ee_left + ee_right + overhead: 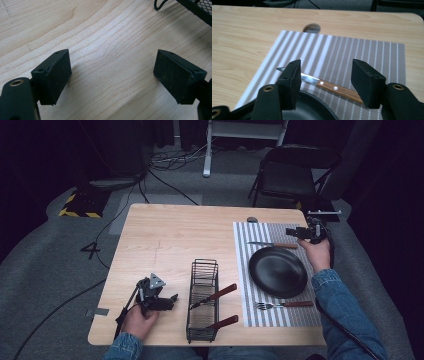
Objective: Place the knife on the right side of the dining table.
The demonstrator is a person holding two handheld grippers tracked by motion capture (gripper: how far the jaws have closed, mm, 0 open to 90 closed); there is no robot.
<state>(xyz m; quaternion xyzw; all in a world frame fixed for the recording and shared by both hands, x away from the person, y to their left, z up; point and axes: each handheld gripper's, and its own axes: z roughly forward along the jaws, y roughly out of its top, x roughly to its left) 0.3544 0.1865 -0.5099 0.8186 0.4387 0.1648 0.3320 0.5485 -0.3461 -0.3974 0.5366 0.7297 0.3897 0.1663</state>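
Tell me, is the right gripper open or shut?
Open. The right gripper has its jaws spread wide above the knife, which lies free on the striped placemat.

A striped woven placemat (260,232) lies on the right half of the light wooden tabletop (170,235). On the placemat sits a round black plate (278,271). A wooden-handled knife (272,244) lies on the placemat behind the plate, and a wooden-handled fork (283,305) lies on the placemat in front of the plate. Left of the placemat stands a black wire basket (203,301), with two wooden-handled utensils (215,296) lying in it, handles pointing towards the placemat.
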